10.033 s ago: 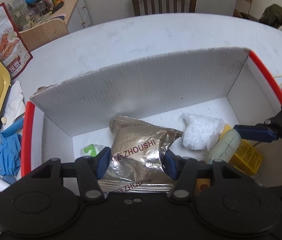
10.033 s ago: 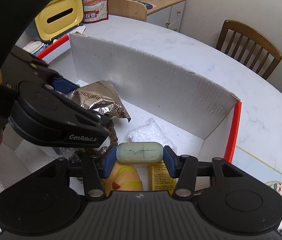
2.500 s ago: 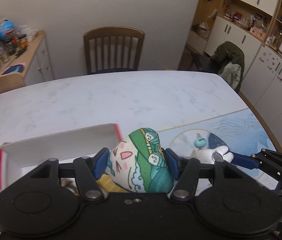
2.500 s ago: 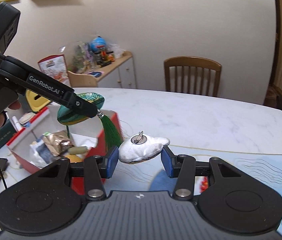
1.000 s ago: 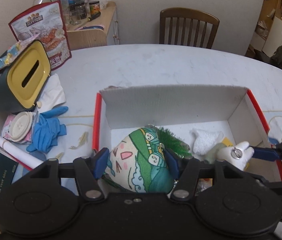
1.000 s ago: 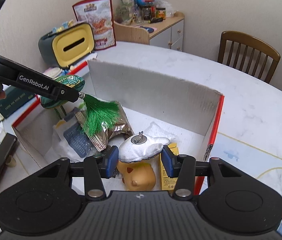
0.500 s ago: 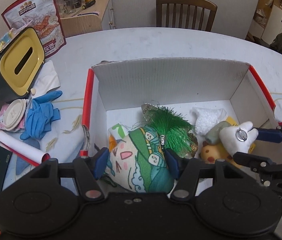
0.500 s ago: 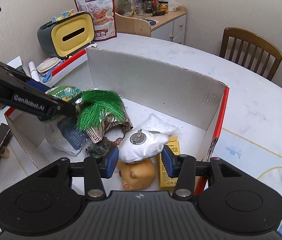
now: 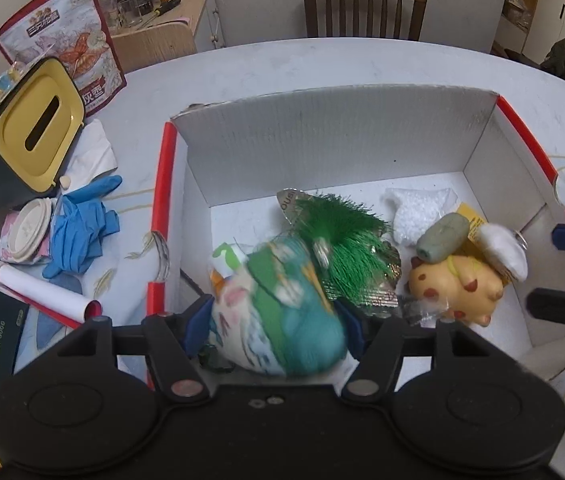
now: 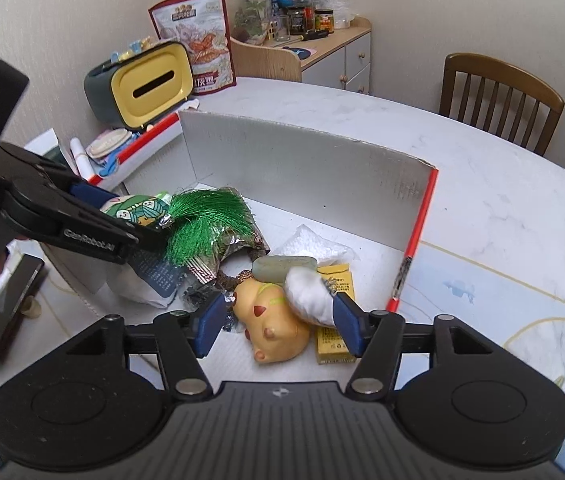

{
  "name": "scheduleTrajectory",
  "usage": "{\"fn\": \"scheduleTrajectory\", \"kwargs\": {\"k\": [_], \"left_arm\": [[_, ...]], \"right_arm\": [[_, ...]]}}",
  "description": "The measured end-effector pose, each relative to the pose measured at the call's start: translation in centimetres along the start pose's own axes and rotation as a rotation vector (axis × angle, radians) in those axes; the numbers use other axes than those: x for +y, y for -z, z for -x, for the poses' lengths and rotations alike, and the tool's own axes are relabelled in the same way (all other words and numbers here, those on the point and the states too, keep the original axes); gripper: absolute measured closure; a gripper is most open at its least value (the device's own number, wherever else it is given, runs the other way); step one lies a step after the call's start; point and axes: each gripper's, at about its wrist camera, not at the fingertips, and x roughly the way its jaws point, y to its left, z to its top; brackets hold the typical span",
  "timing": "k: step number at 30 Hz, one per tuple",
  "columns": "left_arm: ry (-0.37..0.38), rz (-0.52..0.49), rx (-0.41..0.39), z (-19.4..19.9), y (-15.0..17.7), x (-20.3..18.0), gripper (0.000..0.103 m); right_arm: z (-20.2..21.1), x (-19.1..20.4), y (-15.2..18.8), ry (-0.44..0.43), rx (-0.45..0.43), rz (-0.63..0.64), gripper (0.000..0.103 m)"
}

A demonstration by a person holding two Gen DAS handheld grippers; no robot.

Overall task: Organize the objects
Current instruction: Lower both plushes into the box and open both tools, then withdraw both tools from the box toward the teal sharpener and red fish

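**White bench, cardboard box, two grippers over the toys**

White marble-look bench (image 9: 362, 64) carries an open cardboard box (image 9: 334, 136) with red edges, its tall flap upright at the far side. Left of the box stand a dark tissue holder with a yellow lid (image 9: 22, 132) and a snack bag (image 9: 66, 44), with blue gloves (image 9: 78, 228) beside them.

Inside the box, the left gripper (image 9: 272, 330) has its jaws spread around a blurred green-and-cream plush pouch (image 9: 282, 316); whether the pads still press it cannot be told. The pouch's green tassel (image 10: 206, 220) fans over a foil packet (image 9: 378, 280).

The right gripper (image 10: 278, 320) stands wide, a white plush piece (image 10: 308, 292) just beside its right finger, lying on a yellow spotted toy (image 10: 274, 328). A grey-green soap bar (image 10: 282, 266), a white crumpled wad (image 10: 318, 248) and a yellow carton (image 10: 336, 280) lie close behind, all on the box floor.
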Motion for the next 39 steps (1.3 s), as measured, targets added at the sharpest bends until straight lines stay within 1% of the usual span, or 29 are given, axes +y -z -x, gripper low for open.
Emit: {"fn": "scheduleTrajectory", "kwargs": {"k": [4,10,12,15,19,25,34,37,39], "left_arm": [[0.010,0.011,0.002,0.2,0.2,-0.2,0.026],[0.022,0.046,-0.018,1.0,0.3,-0.2,0.021],[0.028,0.058,-0.035,1.5,0.4,-0.2,0.018],[0.035,0.073,-0.065,2.6,0.3,-0.4,0.017],[0.055,0.085,-0.109,4.3,0.2,-1.1,0.014],[0.087,0.052,-0.161,6.4,-0.1,-3.5,0.012],[0.143,-0.039,-0.210,8.1,-0.6,-8.6,0.009],[0.163,-0.063,-0.223,8.4,-0.8,-10.2,0.003],[0.175,-0.078,-0.227,8.5,-1.0,-11.3,0.002]], "right_arm": [[1.4,-0.5,0.5,-0.016,-0.013,-0.014,0.044],[3.7,-1.5,1.2,-0.045,-0.047,-0.053,0.044],[4.6,-1.8,1.5,-0.045,-0.061,-0.063,0.039],[5.9,-2.5,1.9,-0.056,-0.082,-0.085,0.038],[7.5,-3.8,2.6,-0.044,-0.106,-0.111,0.038],[9.7,-5.8,3.5,-0.025,-0.140,-0.161,0.038],[13.0,-8.8,5.5,0.020,-0.194,-0.213,0.036],[14.2,-9.8,6.5,0.054,-0.205,-0.226,0.031],[14.9,-10.6,7.3,0.084,-0.211,-0.238,0.027]]}}
